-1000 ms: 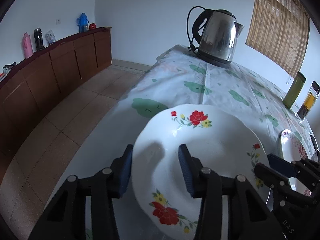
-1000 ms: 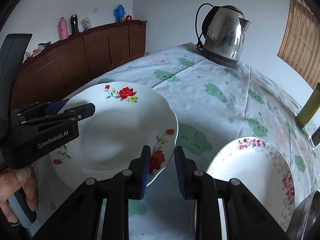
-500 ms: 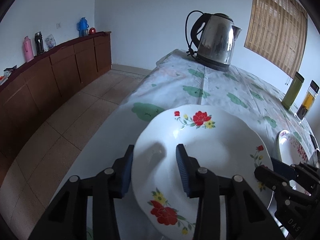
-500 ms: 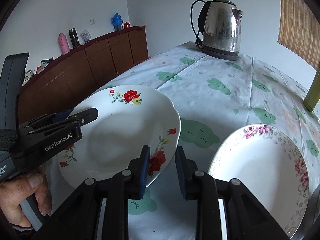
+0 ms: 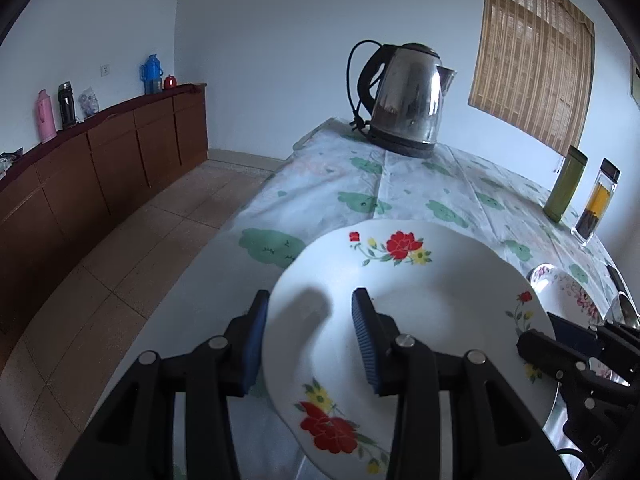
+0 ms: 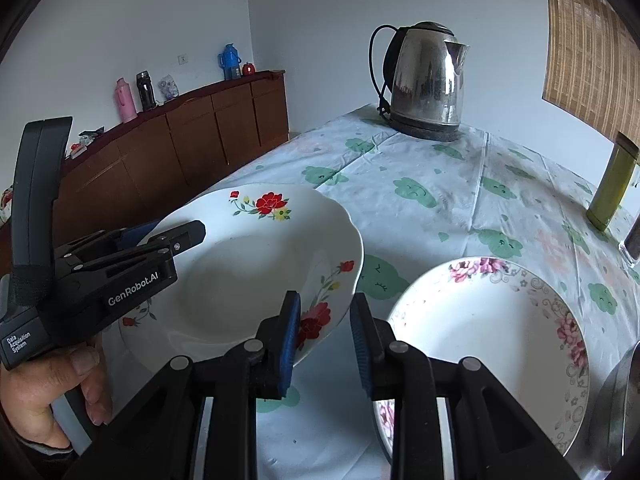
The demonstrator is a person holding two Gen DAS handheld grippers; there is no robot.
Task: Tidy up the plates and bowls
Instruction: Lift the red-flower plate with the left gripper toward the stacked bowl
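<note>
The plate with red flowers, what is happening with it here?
A person holds the red-flowered plate at both sides with two handheld grippers: the left gripper grips its left rim, the right gripper its right rim. It appears lifted and tilted above the table. A pink-flowered plate lies beside it.

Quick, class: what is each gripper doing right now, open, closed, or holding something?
Left gripper: closed on the left rim of the red-flowered plate.
Right gripper: closed on the same plate's right rim.
</note>
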